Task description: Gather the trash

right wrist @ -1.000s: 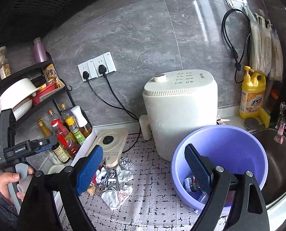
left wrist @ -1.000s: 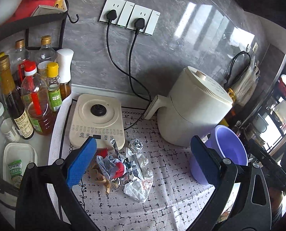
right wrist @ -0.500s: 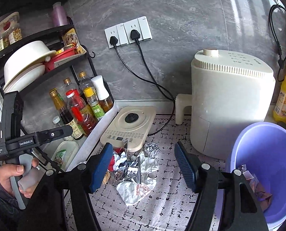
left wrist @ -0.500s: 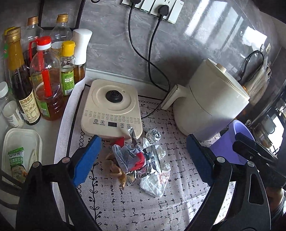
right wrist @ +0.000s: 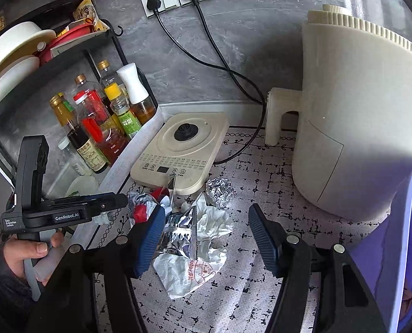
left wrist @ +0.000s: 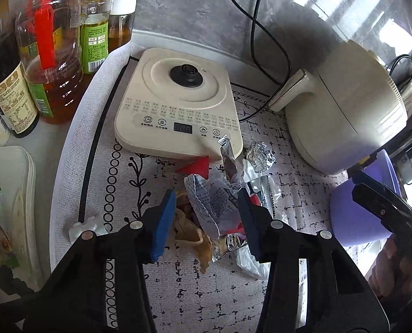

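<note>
The heap of crumpled trash wrappers (left wrist: 220, 211) lies on the grey patterned mat (left wrist: 195, 299) that covers the counter, just in front of the cream square induction base (left wrist: 178, 105) with its black centre knob. The heap holds a blue-printed plastic wrapper, silvery foil packets, a red scrap, brown paper and a white printed wrapper (right wrist: 189, 272). A small ball of crumpled foil (right wrist: 220, 190) sits apart from the heap, near the tall cream appliance (right wrist: 356, 116).

The left gripper (left wrist: 206, 219) points down into the heap. Its jaws have just been closing and now stand half narrowed on either side of the blue-printed wrapper; the right pad looks to touch it, the left pad stands just clear beside the brown paper.

The right gripper (right wrist: 206, 238) hangs over the same heap, jaws spread and just closing a little, with a foil packet and the white wrapper between them, though only the left pad is near them.

The lilac plastic basin (right wrist: 408, 238) stands at the right, beside the tall appliance. Oil and sauce bottles (right wrist: 100, 127) crowd the left under a black rack.
</note>
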`<state>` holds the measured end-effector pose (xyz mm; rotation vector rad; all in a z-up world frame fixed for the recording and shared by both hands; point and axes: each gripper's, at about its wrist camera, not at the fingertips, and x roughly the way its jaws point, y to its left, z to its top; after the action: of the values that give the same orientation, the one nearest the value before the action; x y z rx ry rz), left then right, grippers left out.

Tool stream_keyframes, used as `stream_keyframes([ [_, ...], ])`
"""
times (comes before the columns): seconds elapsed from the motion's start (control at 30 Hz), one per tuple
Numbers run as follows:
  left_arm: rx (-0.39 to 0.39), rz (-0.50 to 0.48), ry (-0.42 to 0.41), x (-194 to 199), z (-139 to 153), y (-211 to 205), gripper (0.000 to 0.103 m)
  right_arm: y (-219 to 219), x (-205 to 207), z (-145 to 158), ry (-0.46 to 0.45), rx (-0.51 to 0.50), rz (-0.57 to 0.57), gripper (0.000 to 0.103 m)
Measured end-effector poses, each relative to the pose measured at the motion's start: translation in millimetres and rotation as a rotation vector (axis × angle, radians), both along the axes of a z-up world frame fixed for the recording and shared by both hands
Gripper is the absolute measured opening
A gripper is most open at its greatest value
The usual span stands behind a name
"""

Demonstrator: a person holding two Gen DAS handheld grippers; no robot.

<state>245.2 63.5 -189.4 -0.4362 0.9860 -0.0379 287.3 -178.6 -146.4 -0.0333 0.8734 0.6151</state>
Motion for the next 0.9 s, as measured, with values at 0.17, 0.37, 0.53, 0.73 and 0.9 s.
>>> stream_keyframes([
  [0.17,0.002,-0.011,0.058,11,-19,0,0.013,2,13,-13,0.027,-0.012,-0.008,0.062],
  [0.37,-0.057,0.025,0.033,10,-7,13,0.007,9,30,-25,0.049,-0.023,-0.006,0.062],
  [0.53,-0.072,0.070,-0.047,0,26,25,0.007,18,44,-35,0.066,-0.020,0.000,0.060],
  [0.73,0.018,0.130,-0.065,-8,38,31,0.007,37,63,-53,0.089,-0.035,0.014,0.059],
  [0.9,0.036,0.150,-0.053,-9,31,35,0.007,50,77,-70,0.108,-0.057,0.023,0.061],
])
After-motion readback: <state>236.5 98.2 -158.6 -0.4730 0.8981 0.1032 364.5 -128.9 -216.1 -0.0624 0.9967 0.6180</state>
